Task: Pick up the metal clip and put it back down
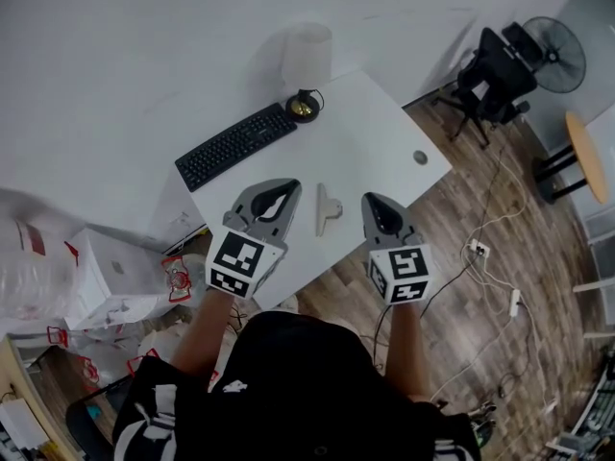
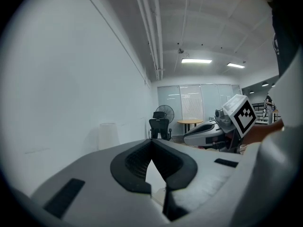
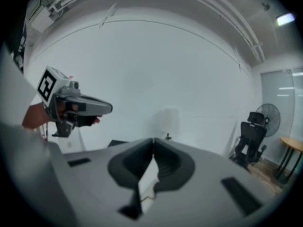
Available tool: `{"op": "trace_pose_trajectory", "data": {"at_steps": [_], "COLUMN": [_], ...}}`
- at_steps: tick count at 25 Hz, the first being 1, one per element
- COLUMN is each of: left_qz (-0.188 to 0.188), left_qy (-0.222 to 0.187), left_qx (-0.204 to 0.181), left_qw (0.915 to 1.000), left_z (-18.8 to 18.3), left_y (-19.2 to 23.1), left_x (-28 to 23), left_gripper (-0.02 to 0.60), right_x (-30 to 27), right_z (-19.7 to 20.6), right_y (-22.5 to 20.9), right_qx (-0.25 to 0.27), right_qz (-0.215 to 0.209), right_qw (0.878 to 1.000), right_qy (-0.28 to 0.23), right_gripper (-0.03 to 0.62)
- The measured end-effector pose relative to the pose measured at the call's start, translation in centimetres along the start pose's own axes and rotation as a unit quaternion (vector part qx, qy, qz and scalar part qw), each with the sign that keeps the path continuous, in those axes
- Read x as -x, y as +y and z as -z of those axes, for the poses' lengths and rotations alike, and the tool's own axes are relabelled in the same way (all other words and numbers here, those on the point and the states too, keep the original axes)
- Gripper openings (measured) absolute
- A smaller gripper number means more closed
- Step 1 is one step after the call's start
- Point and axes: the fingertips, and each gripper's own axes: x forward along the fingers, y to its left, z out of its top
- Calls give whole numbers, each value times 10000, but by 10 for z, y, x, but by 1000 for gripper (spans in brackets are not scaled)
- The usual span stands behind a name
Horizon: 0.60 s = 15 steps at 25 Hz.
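The metal clip [image 1: 327, 207], pale and flat, lies on the white table [image 1: 375, 133] near its front edge. It sits between my two grippers and neither touches it. My left gripper [image 1: 276, 198] hovers just left of the clip, its jaws shut with nothing between them. My right gripper [image 1: 378, 206] is held just right of the clip, also shut and empty. In the left gripper view the dark jaw tips of the left gripper [image 2: 151, 141] meet, and the right gripper [image 2: 208, 134] shows beyond them. In the right gripper view the tips of the right gripper [image 3: 153, 140] also meet.
A black keyboard [image 1: 235, 145] lies at the table's back left, with a black-and-gold round object [image 1: 303, 107] and a white cylinder [image 1: 307, 51] behind it. An office chair [image 1: 495, 80], a fan [image 1: 555, 54], floor cables [image 1: 490, 267] and boxes [image 1: 115, 277] surround the table.
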Motion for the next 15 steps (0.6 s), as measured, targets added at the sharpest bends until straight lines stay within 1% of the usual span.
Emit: {"op": "trace_pose_trajectory", "data": {"at_steps": [5, 8, 11, 15], "left_qz": [29, 20, -106, -360], "left_qy": [115, 150, 200, 285], "left_qx": [153, 127, 127, 225], "left_qw": [9998, 9998, 9997, 9987], "left_z": [10, 10, 10, 14], "left_y": [0, -5, -4, 2], "left_x": [-10, -18, -25, -39], "left_gripper": [23, 23, 21, 22], "right_x": [-6, -8, -15, -30], "right_z": [7, 11, 12, 12], "right_y": [-4, -16, -28, -39], "right_qx": [24, -11, -48, -30], "right_qz": [-85, -77, -141, -412], "right_qw": [9999, 9998, 9997, 9990], "right_qy": [123, 157, 170, 149], "right_gripper": [35, 35, 35, 35]}}
